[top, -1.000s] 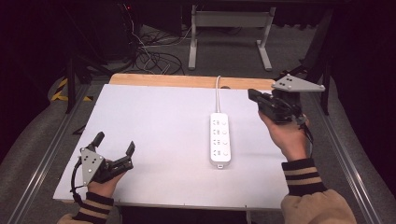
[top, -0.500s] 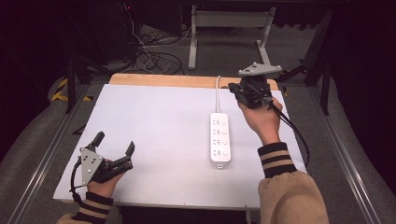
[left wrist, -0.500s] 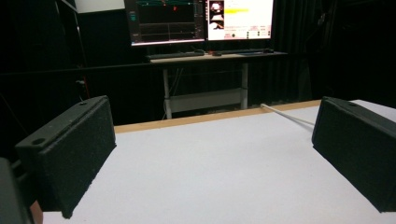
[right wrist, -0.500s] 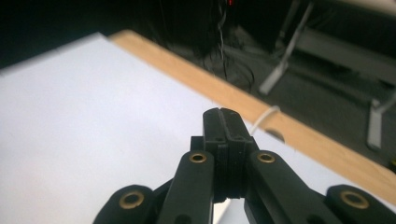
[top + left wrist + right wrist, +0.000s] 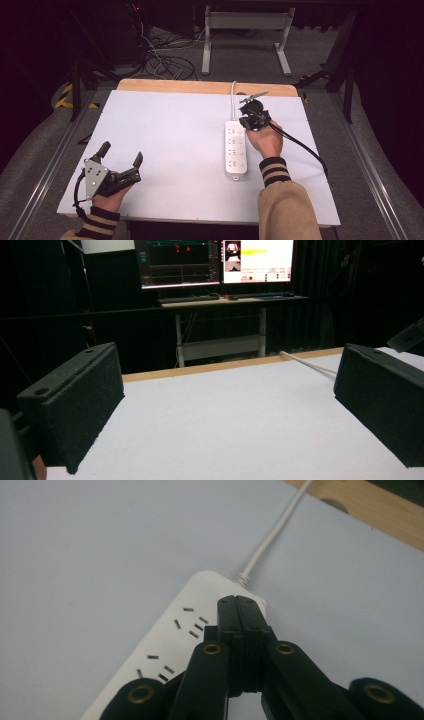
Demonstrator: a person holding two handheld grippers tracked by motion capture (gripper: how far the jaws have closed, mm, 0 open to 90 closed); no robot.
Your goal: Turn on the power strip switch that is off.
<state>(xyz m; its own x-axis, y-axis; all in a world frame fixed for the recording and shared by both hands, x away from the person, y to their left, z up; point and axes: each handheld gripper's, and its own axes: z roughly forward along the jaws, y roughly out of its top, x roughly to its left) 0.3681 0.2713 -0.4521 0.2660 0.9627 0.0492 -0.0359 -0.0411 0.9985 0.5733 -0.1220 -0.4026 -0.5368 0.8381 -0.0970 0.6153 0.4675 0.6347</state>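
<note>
a white table point(image 5: 175, 130) seen from above, with a wooden strip along its far edge. a white power strip point(image 5: 236, 149) lies lengthwise on the right half of the table, its white cord point(image 5: 232, 97) running from its far end over the far edge. the right gripper point(image 5: 250, 120), held in the person's right hand point(image 5: 265, 140), sits at the far end of the power strip, near where the cord enters. in the right gripper view its two black jaws are pressed flat together with nothing between them, their tips point(image 5: 240, 611) over the corner of the power strip point(image 5: 170, 645) beside the cord point(image 5: 272, 532); whether the tips touch the casing cannot be told. the left gripper point(image 5: 120, 162) rests at the near left corner of the table, well apart from the power strip, in the person's left hand point(image 5: 107, 197). its pads point(image 5: 75, 400) are spread wide with only bare table point(image 5: 225, 425) between them. striped cuffs show at both wrists.
</note>
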